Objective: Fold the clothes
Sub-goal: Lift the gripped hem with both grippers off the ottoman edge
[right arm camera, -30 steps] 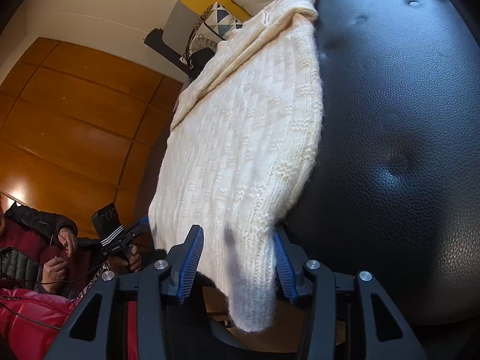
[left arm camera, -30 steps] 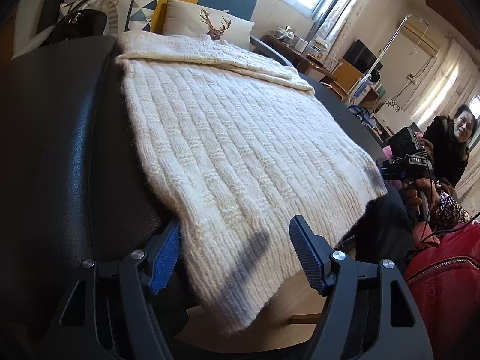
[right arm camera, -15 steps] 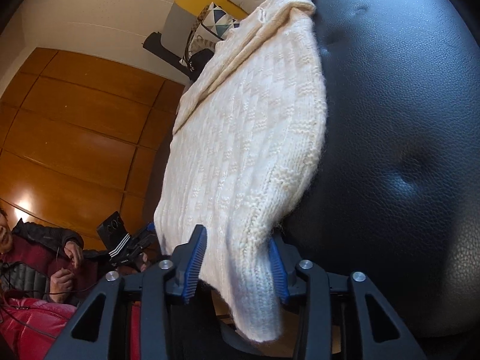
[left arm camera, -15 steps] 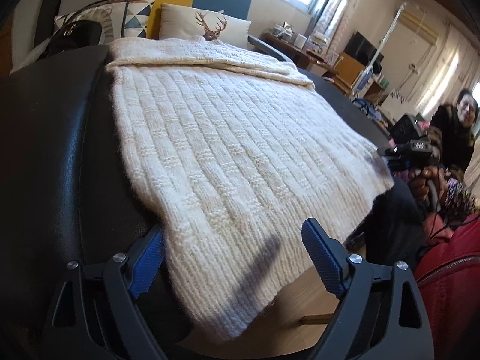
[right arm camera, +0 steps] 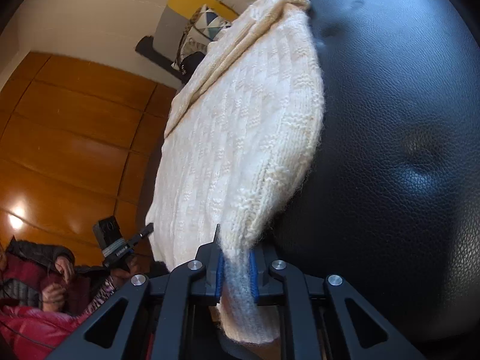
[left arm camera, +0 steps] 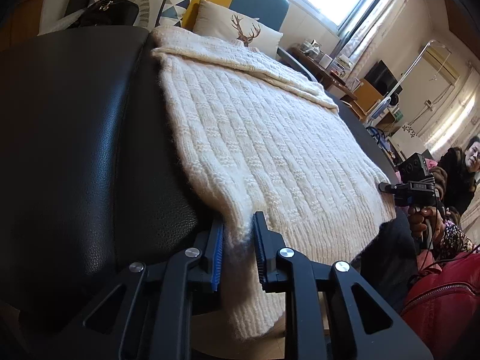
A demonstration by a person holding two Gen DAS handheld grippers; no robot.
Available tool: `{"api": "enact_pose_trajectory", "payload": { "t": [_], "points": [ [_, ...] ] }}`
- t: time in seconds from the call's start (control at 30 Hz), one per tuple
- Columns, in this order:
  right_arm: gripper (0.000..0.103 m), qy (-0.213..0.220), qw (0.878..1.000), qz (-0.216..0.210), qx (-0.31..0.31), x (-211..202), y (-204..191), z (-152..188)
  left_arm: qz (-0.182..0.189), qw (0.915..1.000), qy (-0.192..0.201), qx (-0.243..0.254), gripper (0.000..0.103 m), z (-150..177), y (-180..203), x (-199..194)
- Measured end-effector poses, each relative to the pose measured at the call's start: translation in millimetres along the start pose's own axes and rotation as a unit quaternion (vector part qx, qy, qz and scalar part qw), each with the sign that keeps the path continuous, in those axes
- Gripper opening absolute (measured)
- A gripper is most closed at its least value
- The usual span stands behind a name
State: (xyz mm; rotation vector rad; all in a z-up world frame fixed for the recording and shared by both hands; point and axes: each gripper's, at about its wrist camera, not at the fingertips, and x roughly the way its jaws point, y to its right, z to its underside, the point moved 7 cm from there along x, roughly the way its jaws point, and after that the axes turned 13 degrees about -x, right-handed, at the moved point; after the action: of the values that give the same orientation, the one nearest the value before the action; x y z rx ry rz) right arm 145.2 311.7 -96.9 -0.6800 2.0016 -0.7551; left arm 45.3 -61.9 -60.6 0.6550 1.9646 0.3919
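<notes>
1. The left gripper [left arm camera: 238,240] pinches the near left hem corner of the cream knit sweater [left arm camera: 270,150], blue pads closed on the wool.
2. The right gripper [right arm camera: 237,270] clamps the opposite hem corner the same way.
3. The sweater lies spread on a black leather ottoman [left arm camera: 75,135], its hem overhanging.
4. Beyond it, a deer cushion [left arm camera: 240,27] and black handbag [left arm camera: 108,15] sit on a sofa.

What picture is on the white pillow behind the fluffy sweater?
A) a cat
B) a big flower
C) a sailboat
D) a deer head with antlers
D: the white pillow behind the cream sweater shows a brown deer head with branching antlers, seen clearly in the left wrist view.
</notes>
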Motion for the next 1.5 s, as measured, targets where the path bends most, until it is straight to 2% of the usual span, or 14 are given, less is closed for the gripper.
{"api": "enact_pose_trajectory", "payload": {
  "t": [0.2, 0.33, 0.4, 0.47, 0.5, 0.63, 0.77, 0.87, 0.93, 1.0, 1.23, 1.27, 1.4, 1.5],
  "points": [
    [0.023, -0.008, 1.000, -0.004, 0.003, -13.0, 3.6, 2.7, -0.032, 0.9979, -0.045, 0.033, 0.035, -2.3, 5.0, 0.4],
    [0.024, -0.003, 0.998, -0.038, 0.046, -19.2, 15.6, 5.5, -0.045, 0.9985, -0.029, 0.007, 0.045, -12.8, -6.5, -3.1],
    [0.024, 0.004, 0.996, -0.058, 0.066, -21.7, 20.5, 6.4, -0.016, 0.9990, -0.022, -0.037, 0.066, -15.9, -11.4, -2.6],
    [0.024, 0.014, 0.995, -0.068, 0.075, -22.7, 22.0, 3.1, 0.017, 0.9988, -0.022, -0.040, 0.086, -15.3, -3.3, 0.7],
    [0.024, 0.019, 0.994, -0.073, 0.079, -23.2, 22.7, 1.3, 0.017, 0.9991, -0.024, -0.030, 0.090, -13.9, 0.9, 3.0],
    [0.024, 0.059, 0.987, -0.093, 0.116, -28.2, 33.6, -9.1, -0.001, 0.9993, -0.033, 0.021, 0.092, -6.2, 12.4, 8.2],
    [0.024, 0.042, 0.988, -0.098, 0.109, -23.6, 32.0, -13.5, 0.040, 0.9972, -0.062, 0.008, 0.092, 0.0, 17.1, 5.0],
    [0.024, -0.010, 0.992, -0.097, 0.083, -12.4, 21.7, -6.9, 0.031, 0.9972, -0.063, 0.026, 0.088, 3.0, 20.0, 4.7],
    [0.024, -0.033, 0.993, -0.092, 0.065, -6.4, 17.0, -2.0, 0.037, 0.9972, -0.062, 0.018, 0.069, 2.8, 19.6, 4.7],
    [0.024, -0.038, 0.995, -0.079, 0.052, -4.8, 15.7, -0.8, 0.044, 0.9966, -0.069, 0.008, 0.020, 3.5, 18.3, 6.1],
    [0.020, -0.028, 0.998, -0.044, 0.035, -8.1, 17.6, 0.5, 0.067, 0.9938, -0.084, -0.029, 0.020, 4.0, 14.1, 9.0],
    [0.011, -0.025, 0.999, -0.029, 0.026, -9.5, 18.3, 0.2, 0.065, 0.9942, -0.081, -0.030, 0.020, 3.2, 14.5, 9.2],
    [0.008, -0.013, 0.999, -0.021, 0.045, -10.0, 21.6, -0.6, 0.050, 0.9962, -0.069, -0.017, 0.014, 2.9, 19.7, 11.5],
    [0.008, 0.012, 0.999, -0.039, 0.035, -15.4, 15.4, -0.5, 0.061, 0.9957, -0.067, -0.019, 0.013, 4.5, 20.7, 6.1]
  ]
}}
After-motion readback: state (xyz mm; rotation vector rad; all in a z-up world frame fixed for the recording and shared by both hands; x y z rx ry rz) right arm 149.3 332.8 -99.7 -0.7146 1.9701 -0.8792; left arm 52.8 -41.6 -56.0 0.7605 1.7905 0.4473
